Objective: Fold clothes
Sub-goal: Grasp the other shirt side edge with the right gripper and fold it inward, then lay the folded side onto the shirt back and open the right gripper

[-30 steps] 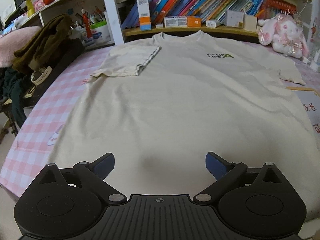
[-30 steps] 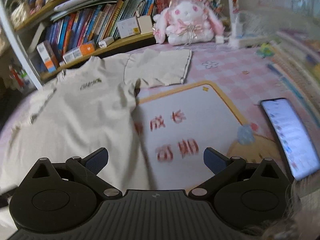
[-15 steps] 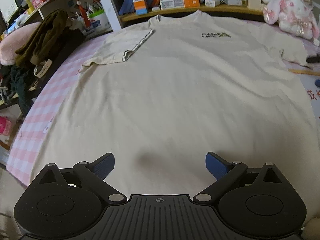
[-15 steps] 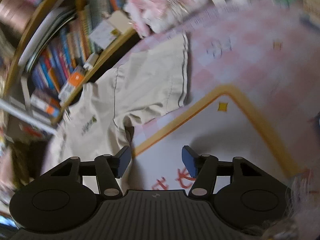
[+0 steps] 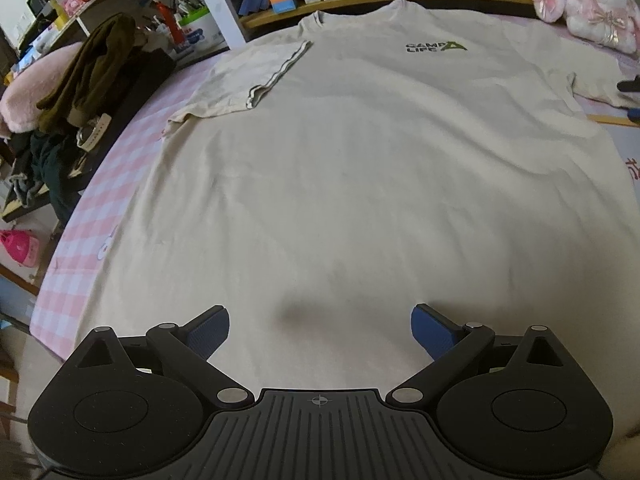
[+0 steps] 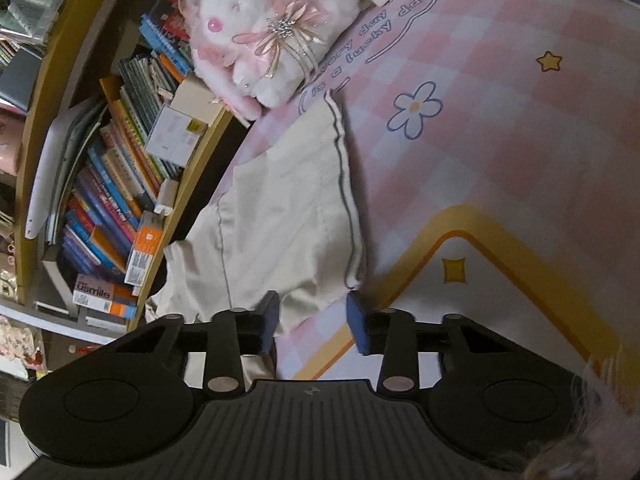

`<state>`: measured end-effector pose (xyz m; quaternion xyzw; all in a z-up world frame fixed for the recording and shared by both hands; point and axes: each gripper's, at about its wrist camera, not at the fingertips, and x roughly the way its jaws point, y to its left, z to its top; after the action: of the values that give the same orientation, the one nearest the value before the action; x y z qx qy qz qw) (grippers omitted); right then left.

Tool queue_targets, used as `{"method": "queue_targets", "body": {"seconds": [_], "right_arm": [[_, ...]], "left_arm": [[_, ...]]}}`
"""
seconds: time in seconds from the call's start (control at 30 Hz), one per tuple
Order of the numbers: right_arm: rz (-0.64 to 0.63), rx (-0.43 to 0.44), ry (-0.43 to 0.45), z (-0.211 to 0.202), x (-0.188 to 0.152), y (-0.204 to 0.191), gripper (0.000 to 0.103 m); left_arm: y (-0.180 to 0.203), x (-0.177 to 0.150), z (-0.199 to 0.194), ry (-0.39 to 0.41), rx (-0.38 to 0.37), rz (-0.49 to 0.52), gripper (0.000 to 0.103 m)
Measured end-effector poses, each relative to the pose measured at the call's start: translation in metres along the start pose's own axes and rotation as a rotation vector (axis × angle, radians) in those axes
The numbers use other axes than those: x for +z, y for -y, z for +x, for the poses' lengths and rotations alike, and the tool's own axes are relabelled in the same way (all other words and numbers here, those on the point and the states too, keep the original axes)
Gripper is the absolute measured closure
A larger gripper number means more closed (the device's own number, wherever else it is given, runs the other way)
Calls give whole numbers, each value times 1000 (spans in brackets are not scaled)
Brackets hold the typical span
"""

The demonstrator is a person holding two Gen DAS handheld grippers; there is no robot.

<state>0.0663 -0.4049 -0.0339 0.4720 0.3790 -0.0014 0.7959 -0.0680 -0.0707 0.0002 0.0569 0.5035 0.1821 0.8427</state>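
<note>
A beige T-shirt (image 5: 360, 168) with a small green chest logo lies flat, front up, on a pink checked cloth. Its left sleeve (image 5: 248, 76) is folded inward over the body. My left gripper (image 5: 320, 332) hovers wide open above the shirt's lower part, nothing between its fingers. In the right wrist view the shirt's other sleeve (image 6: 288, 216) lies spread out. My right gripper (image 6: 312, 320) is partly open just over that sleeve's lower corner, with a narrow gap and its pads not closed on the fabric.
A bookshelf (image 6: 120, 184) full of books runs along the far edge. A pink plush rabbit (image 6: 264, 36) sits by the sleeve. A white mat with a yellow border (image 6: 500, 280) lies beside the shirt. A dark heap of clothes (image 5: 92, 80) sits on the left.
My right gripper has swung toward the spread sleeve and narrowed its fingers from wide open. The left gripper has pulled back slightly over the shirt and stayed open.
</note>
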Motion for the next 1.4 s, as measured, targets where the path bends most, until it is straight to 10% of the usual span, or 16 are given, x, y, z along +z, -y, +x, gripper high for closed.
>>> {"method": "queue_targets", "body": {"seconds": [0.07, 0.43, 0.63, 0.9, 1.07, 1.4], "right_arm": [[2, -13, 0, 2, 1, 2, 92], [-26, 28, 11, -2, 6, 2, 95], [12, 21, 24, 0, 10, 8, 72], [27, -19, 32, 13, 24, 1, 73], [-3, -81, 43, 20, 29, -10, 94], [-486, -122, 177, 38, 11, -127, 96]], "left_arm": [[1, 0, 0, -2, 1, 4, 4], [1, 0, 0, 0, 3, -9, 4], [-1, -1, 0, -1, 6, -20, 4], [-11, -5, 0, -4, 15, -51, 4], [-24, -9, 2, 15, 12, -93, 4], [-61, -4, 17, 82, -43, -155, 4]]}}
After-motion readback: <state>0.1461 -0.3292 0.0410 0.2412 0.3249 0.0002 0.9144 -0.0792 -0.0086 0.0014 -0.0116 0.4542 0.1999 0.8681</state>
